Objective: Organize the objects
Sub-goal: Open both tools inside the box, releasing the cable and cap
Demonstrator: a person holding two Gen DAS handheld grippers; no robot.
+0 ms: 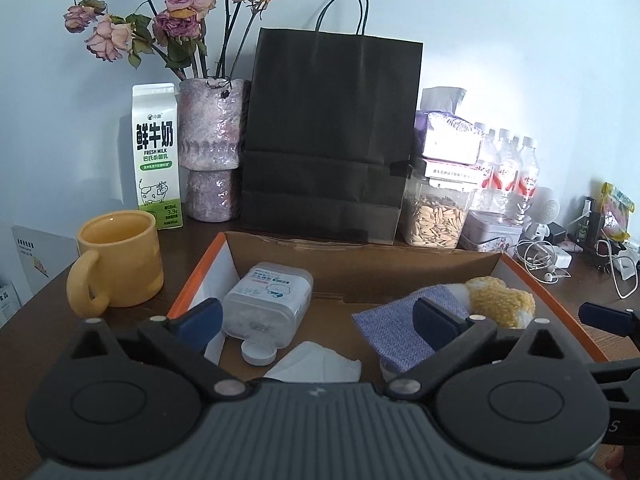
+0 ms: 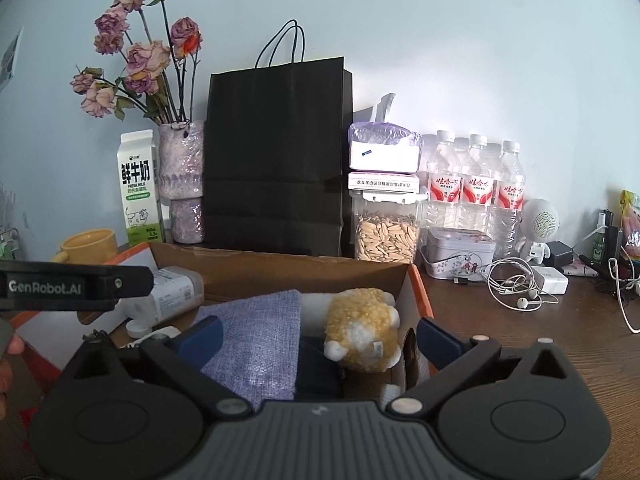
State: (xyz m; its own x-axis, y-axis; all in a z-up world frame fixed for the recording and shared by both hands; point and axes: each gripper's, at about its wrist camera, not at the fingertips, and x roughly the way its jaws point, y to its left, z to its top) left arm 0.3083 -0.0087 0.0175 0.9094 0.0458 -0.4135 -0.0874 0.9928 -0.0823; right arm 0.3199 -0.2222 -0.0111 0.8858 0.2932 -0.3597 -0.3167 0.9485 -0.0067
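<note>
An open cardboard box (image 1: 360, 246) with orange edges lies on the dark wooden table. In it lie a white plastic bottle (image 1: 268, 300) on its side, its loose cap (image 1: 259, 353), a crumpled tissue (image 1: 316, 364), a blue-grey cloth pouch (image 1: 392, 328) and a yellow plush toy (image 1: 500, 300). My left gripper (image 1: 318, 320) hangs open over the box's near left part, with nothing between its fingers. My right gripper (image 2: 320, 338) is open over the pouch (image 2: 256, 336) and the plush toy (image 2: 360, 332), touching neither. The left gripper's finger (image 2: 76, 286) shows at the left of the right wrist view.
A yellow mug (image 1: 120, 256) stands left of the box. Behind it are a milk carton (image 1: 156, 156), a vase of dried roses (image 1: 212, 152), a black paper bag (image 1: 328, 136) and a seed jar (image 1: 434, 216). Water bottles (image 2: 476, 184), a tin (image 2: 460, 252) and earphone cables (image 2: 516, 292) crowd the right.
</note>
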